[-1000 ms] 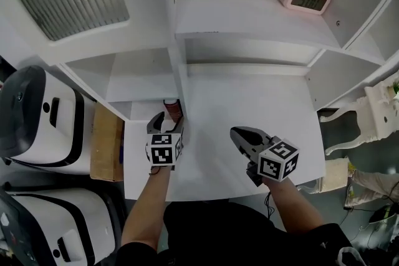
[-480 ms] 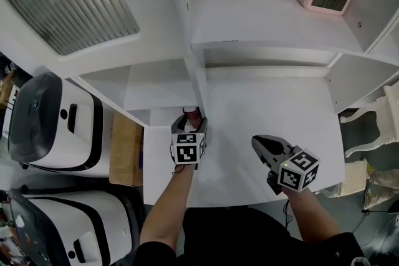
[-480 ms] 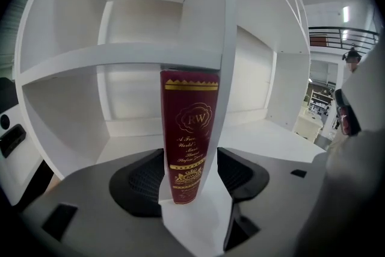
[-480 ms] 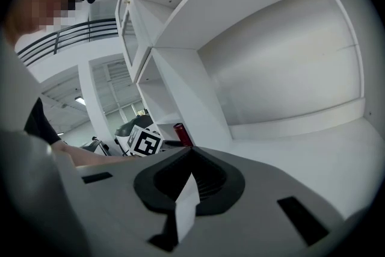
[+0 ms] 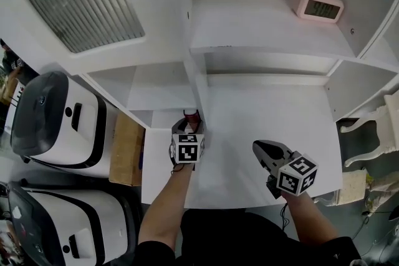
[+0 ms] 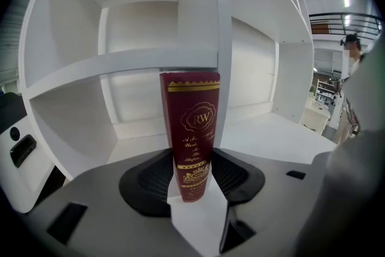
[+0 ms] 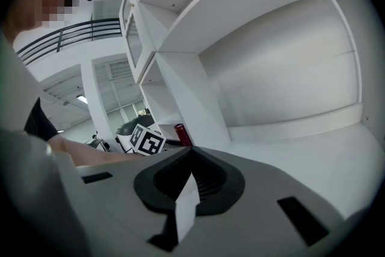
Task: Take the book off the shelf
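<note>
Dark red with gold lettering on its spine, the book [image 6: 191,129] stands upright on the white counter [image 5: 268,115], right between the jaws of the left hand-held gripper [image 5: 188,128]. Its far side is against the white upright divider [image 6: 224,57] of the shelf unit. The left hand-held gripper's jaws are closing in on it, with a black ribbed pad close beside each cover. From where I stand I can't see that they have pinched it yet, and the book's foot rests on the counter. Past the book, above the left hand-held gripper's tips, a white shelf board [image 6: 120,63] runs across the bay at about the height of the book's top. The compartments behind it are bare white. The right hand-held gripper [image 5: 260,147] hovers over the open counter well off to the right of the left one, pointing the same way into the unit. Its jaws are brought together, with nothing between them. Far beyond that hand-held gripper, on a higher shelf, sits a small pink clock [image 5: 319,8]. To the left of the left hand-held gripper, beyond the counter's edge, a brown cardboard box [image 5: 126,149] sits just beside the counter. Farther left still is a white machine with a dark lid [image 5: 53,115].
</note>
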### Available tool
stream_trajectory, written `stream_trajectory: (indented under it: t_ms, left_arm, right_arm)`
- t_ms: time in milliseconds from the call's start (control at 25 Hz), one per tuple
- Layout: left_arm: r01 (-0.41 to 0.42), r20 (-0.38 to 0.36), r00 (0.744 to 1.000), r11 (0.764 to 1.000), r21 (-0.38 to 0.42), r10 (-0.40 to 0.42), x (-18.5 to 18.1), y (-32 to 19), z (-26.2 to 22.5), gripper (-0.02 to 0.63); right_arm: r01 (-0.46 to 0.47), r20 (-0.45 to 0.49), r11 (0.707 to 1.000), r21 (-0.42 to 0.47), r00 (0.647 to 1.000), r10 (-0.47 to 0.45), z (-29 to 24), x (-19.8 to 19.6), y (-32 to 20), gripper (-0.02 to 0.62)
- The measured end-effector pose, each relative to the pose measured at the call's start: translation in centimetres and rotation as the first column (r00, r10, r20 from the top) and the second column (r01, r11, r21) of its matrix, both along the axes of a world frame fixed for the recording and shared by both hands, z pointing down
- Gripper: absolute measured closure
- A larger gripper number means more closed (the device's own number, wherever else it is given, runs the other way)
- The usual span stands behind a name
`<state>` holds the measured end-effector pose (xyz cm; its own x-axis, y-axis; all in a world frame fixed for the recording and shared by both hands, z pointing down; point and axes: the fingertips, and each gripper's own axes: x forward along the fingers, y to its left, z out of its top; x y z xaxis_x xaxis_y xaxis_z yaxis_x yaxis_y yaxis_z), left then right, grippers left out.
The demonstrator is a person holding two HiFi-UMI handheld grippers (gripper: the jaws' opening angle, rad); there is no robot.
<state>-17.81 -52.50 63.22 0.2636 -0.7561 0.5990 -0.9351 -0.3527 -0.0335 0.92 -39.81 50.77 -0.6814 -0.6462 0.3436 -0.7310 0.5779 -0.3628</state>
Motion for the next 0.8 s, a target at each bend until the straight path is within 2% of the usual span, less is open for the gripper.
stream_trajectory:
  t_ms: [200,400,640,800]
  left_arm:
    - [0.007,-0.014,1.0,1.0,-0.005,-0.007,0.1,1.3,-0.5,0.4]
    - [0.07,0.008,0.997,0.998,0.003,-0.07,-1.3,2.6,-0.3,0.394]
    - [0.09,-0.056,0.994,0.996,-0.014,-0.09,-1.0,2.8,0.8,0.337]
    - [0.063,-0.035,0.997,0.997,-0.052,-0.065,-0.2,2.0,2.1,0.31]
  right_arm:
    - [0.009,0.011,1.0,0.016,1.0,-0.009,-0.6,0.2,0.7,0.581]
    - [0.007,0.011,1.0,0.014,1.0,-0.007,-0.3,0.8,1.5,0.581]
    - [-0.027,-0.011,1.0,-0.012,1.0,0.026,0.8,2.5,2.5,0.581]
    - [-0.044,-0.014,0.999,-0.032,0.999,0.044,1.3,3.0,3.0,0.581]
